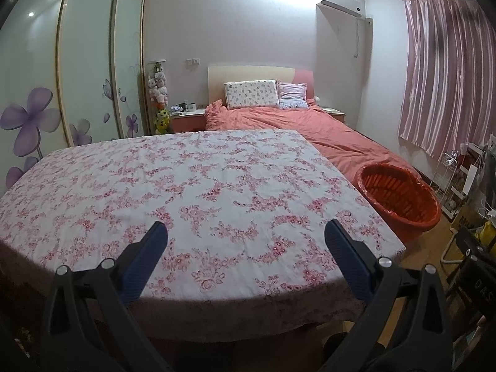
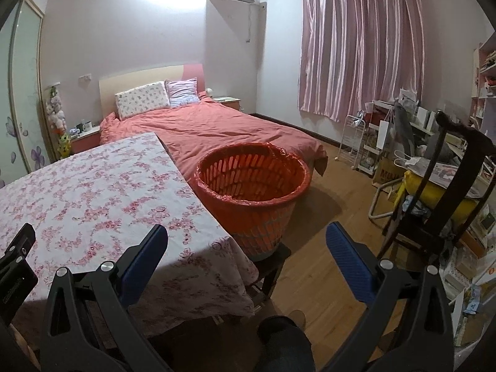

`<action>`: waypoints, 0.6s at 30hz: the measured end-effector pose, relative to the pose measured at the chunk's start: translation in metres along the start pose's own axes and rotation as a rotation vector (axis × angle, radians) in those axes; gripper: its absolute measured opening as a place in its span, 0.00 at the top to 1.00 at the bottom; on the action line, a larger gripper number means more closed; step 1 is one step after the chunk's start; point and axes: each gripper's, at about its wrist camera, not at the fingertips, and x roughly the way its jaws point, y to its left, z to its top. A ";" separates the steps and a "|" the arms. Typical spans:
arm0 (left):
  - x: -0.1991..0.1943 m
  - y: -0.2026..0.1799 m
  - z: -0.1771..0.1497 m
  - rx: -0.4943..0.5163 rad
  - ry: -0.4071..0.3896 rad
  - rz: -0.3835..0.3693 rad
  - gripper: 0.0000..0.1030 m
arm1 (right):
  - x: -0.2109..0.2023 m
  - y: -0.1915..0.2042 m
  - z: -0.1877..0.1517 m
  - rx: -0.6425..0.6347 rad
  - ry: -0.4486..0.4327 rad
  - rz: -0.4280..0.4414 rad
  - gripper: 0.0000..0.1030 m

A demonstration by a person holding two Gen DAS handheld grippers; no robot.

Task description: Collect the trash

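An orange slatted basket (image 2: 252, 183) lined with a red bag stands on a dark stool at the table's right side; it also shows in the left wrist view (image 1: 400, 198). I see no trash on the floral tablecloth (image 1: 186, 186). My left gripper (image 1: 246, 232) is open and empty above the table's near edge. My right gripper (image 2: 246, 235) is open and empty, just in front of the basket and the table's right corner (image 2: 229, 241). The left gripper's black frame shows at the left edge of the right wrist view (image 2: 15, 263).
A bed with a coral cover (image 2: 217, 127) lies behind the table. A dark wooden chair (image 2: 446, 192) piled with things and cluttered shelves (image 2: 381, 142) stand at the right. A wardrobe with flower doors (image 1: 77, 77) is at the left. Wood floor (image 2: 334, 217) lies beside the basket.
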 end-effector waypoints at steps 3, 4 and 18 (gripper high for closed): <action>-0.001 -0.002 0.000 0.004 0.003 -0.003 0.04 | -0.001 -0.001 0.000 -0.001 0.003 0.002 0.02; -0.002 -0.002 0.000 0.004 0.003 -0.004 0.04 | 0.000 -0.001 0.000 0.000 0.001 0.001 0.02; -0.018 -0.006 0.002 0.010 -0.028 -0.005 0.04 | -0.009 -0.003 0.001 0.006 -0.028 0.022 0.02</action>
